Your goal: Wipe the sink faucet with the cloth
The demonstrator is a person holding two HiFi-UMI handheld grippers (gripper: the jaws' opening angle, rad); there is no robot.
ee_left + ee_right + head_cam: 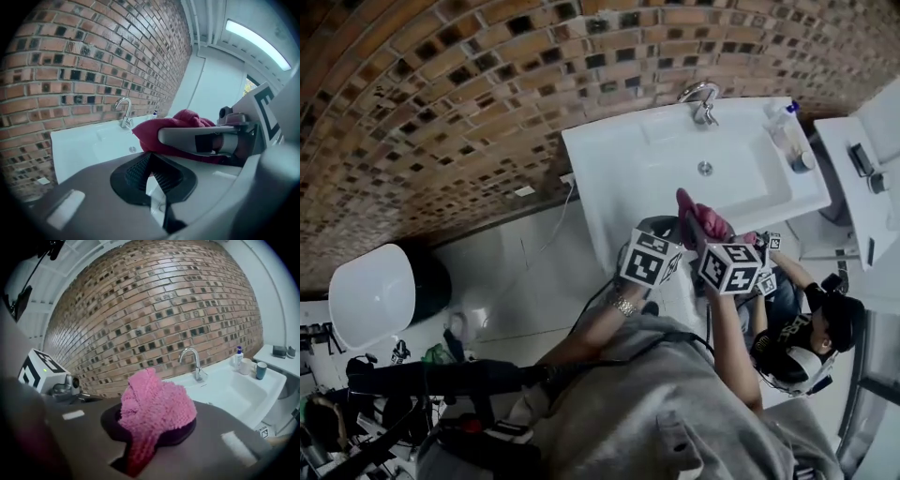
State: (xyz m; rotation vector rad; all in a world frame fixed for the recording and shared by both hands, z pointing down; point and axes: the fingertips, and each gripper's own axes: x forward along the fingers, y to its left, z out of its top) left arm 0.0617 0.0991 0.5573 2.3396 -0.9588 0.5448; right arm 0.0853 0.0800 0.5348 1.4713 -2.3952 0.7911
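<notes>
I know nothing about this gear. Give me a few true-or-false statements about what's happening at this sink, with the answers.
1. The right gripper holds the pink cloth. True.
2. The cloth is pressed against the faucet. False: it is held apart from the faucet, at the near side of the sink.
3. The wall behind the sink is brick. True.
4. The left gripper grips the faucet. False: it holds nothing and sits beside the right gripper, away from the faucet.
5. A bottle stands on the sink's rim. True.
</notes>
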